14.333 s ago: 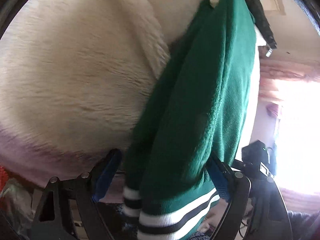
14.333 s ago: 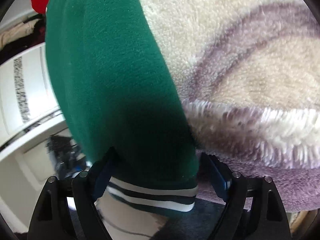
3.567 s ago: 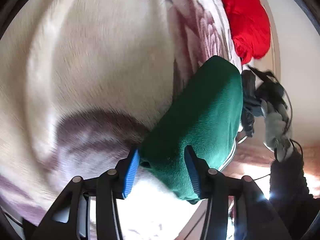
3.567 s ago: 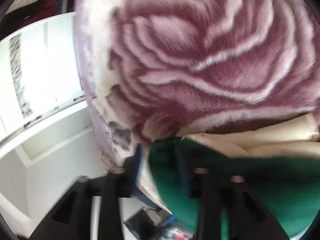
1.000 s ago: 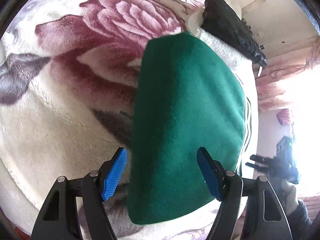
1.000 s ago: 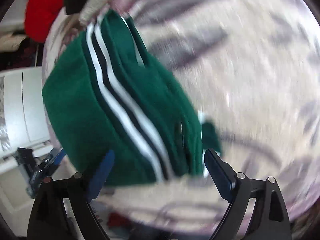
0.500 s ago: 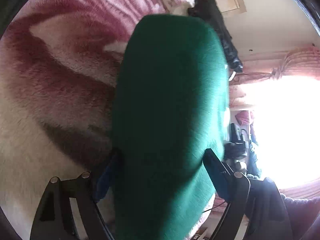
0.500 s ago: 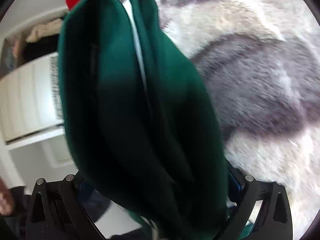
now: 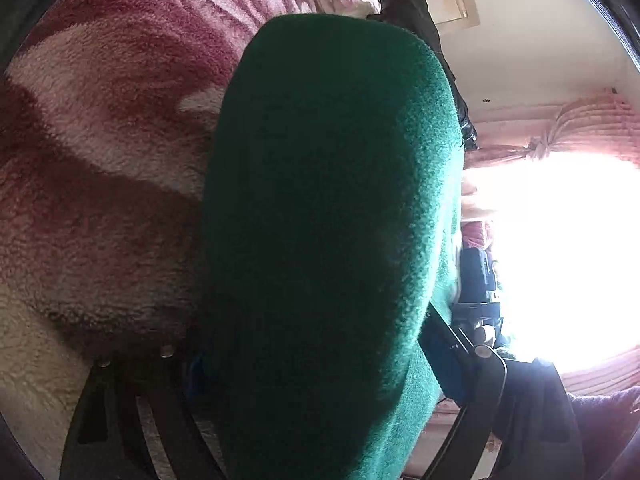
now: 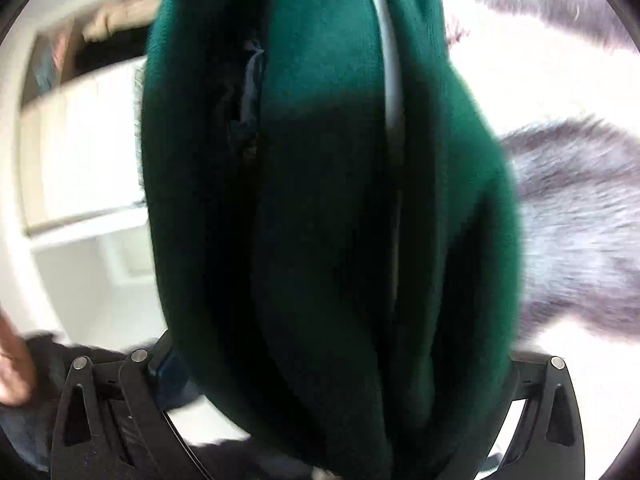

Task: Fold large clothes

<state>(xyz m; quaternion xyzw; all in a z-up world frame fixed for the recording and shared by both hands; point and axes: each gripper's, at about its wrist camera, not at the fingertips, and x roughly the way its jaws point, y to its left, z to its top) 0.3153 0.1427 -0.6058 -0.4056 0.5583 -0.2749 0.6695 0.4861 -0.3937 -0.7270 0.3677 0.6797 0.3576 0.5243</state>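
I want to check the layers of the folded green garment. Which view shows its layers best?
The right wrist view: the folded green garment shows stacked layers with a white stripe between them. The left wrist view shows only one smooth green surface.

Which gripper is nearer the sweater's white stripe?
Right. The white stripe runs through the right gripper; the left gripper, jaws opening around the green sweater, shows only plain green.

Floral blanket (image 9: 100, 128), pink curtain (image 9: 580, 128)

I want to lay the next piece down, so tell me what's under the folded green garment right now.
The green garment lies on a plush blanket with a big rose pattern, seen all along its left edge. What is directly beneath the bundle is covered, so I can't tell what else is there.
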